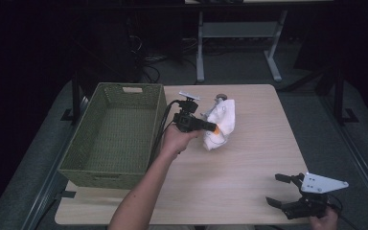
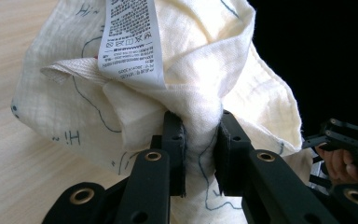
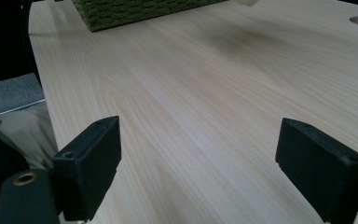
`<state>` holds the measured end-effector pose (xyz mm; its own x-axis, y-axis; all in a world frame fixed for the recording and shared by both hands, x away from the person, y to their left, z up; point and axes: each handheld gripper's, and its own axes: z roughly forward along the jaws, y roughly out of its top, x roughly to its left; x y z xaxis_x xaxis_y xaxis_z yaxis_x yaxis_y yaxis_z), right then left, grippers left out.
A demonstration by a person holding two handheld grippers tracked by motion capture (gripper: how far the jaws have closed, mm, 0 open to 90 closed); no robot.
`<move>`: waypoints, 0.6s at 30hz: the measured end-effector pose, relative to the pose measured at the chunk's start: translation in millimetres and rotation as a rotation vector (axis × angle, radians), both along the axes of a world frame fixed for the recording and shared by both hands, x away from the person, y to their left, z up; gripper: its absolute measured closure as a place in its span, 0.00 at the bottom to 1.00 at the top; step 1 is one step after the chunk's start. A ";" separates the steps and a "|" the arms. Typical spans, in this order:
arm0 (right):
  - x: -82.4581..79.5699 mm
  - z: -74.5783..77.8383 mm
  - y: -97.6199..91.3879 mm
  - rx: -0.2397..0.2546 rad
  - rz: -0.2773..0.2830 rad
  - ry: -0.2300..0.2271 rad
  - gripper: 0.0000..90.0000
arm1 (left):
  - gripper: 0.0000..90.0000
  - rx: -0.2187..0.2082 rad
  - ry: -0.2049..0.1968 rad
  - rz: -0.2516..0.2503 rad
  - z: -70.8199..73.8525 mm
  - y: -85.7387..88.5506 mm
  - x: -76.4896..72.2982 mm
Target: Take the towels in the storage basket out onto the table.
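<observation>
In the high view, the left gripper [image 1: 210,127] sits just above the middle of the frame, held by a hand [image 1: 176,140] whose forearm rises from the bottom edge. Its jaws are clamped on a bunched cream cloth [image 1: 220,122], which lies on the wooden table [image 1: 249,163] just right of the green woven basket [image 1: 110,134]. At the lower right, the right gripper [image 1: 279,189] rests near the table's front edge with its jaws wide apart and nothing between them.

In the left gripper view, the two black jaws squeeze a fold of the cloth [image 2: 168,88] at the lower centre, and a white care label [image 2: 130,42] hangs from the fabric at the top. Thin dark printed lines run over the cloth; the small lettering at the left seems to read "Hi". The right gripper [image 2: 328,137] appears at the right edge.

In the right gripper view, the right gripper [image 3: 198,154] holds its jaws far apart over bare table [image 3: 205,93]. A corner of the basket [image 3: 135,11] shows at the top.
</observation>
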<state>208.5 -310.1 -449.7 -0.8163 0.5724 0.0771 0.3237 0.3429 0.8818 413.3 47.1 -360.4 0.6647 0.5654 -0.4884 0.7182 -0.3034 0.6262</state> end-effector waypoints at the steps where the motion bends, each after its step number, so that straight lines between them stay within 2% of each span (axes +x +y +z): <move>1: 0.0 0.1 -0.1 0.001 0.000 -0.002 0.15 | 0.85 0.005 0.001 0.001 -1.8 -1.9 0.1; 5: 0.0 0.2 0.0 0.002 0.001 -0.003 0.15 | 0.85 0.035 0.015 -0.014 -8.7 -9.2 0.0; 10: 0.1 0.1 -0.1 0.002 0.003 -0.006 0.15 | 0.85 0.076 0.011 -0.023 -17.2 -20.1 -0.9; 18: 0.0 0.1 0.0 0.003 0.006 -0.007 0.15 | 0.84 0.101 0.022 -0.012 -28.9 -32.8 1.2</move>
